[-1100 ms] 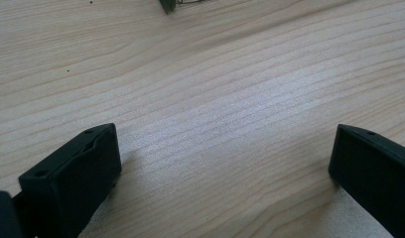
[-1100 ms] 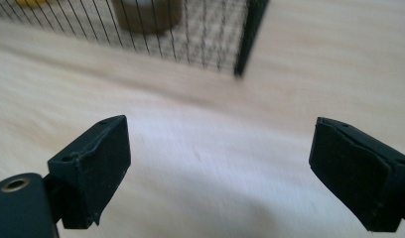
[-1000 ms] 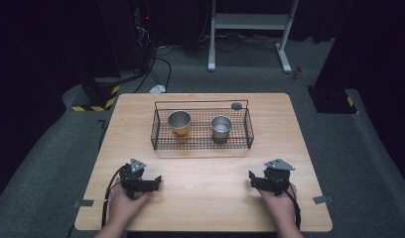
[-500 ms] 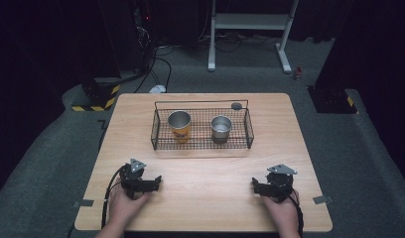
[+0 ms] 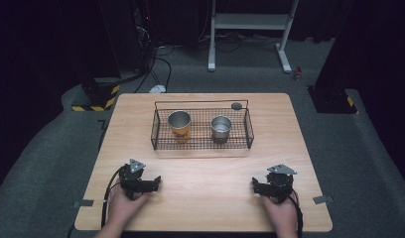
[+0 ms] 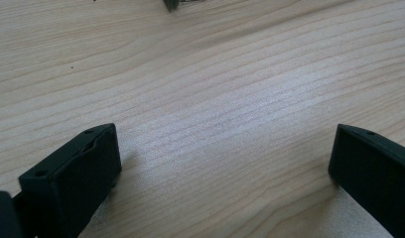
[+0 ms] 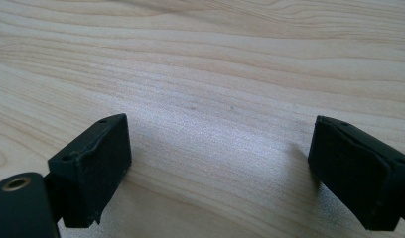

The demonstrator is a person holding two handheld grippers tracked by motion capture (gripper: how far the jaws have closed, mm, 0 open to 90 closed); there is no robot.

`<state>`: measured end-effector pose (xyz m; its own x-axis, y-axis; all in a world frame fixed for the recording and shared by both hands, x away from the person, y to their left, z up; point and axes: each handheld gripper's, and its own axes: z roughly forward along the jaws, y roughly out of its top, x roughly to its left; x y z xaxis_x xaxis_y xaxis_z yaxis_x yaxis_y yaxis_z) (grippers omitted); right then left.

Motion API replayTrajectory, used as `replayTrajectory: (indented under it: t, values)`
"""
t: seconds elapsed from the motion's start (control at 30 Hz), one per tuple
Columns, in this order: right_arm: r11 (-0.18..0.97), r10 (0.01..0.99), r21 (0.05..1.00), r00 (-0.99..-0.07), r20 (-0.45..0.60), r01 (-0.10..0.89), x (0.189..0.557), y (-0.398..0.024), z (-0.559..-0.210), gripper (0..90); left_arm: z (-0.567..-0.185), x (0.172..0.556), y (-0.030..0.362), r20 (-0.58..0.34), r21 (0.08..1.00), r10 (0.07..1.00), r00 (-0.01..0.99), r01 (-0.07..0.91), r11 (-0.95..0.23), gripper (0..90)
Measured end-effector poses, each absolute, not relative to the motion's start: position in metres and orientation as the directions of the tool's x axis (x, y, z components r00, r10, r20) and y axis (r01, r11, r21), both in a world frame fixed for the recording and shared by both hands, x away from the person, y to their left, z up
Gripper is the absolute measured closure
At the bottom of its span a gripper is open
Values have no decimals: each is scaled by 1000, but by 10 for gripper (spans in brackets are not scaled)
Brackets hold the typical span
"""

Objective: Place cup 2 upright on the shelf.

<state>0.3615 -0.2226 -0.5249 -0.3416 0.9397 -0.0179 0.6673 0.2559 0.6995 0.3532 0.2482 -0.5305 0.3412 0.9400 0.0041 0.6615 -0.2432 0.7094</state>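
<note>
Both grippers rest wide on the table (image 5: 205, 173), left gripper (image 5: 156, 181) and right gripper (image 5: 255, 184) empty. Basket (image 5: 201, 144) well ahead holds orange cup (image 5: 179, 125) and steel cup (image 5: 221, 128); bare wood between.

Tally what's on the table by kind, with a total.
Wire basket: 1
Cups: 2, orange cup and silver cup, both upright in the basket
Small dark round thing: 1
Grippers: 2, left gripper, right gripper
Total: 6
</note>
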Motion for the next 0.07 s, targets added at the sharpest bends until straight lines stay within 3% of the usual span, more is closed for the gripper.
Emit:
replayTrajectory:
  t: [0.07]
  values:
    - [256, 940, 699, -341, -18, 667, 361, -223, -525, 94, -530, 353, 249, 7, 707, 939, 344, 662, -248, 3]
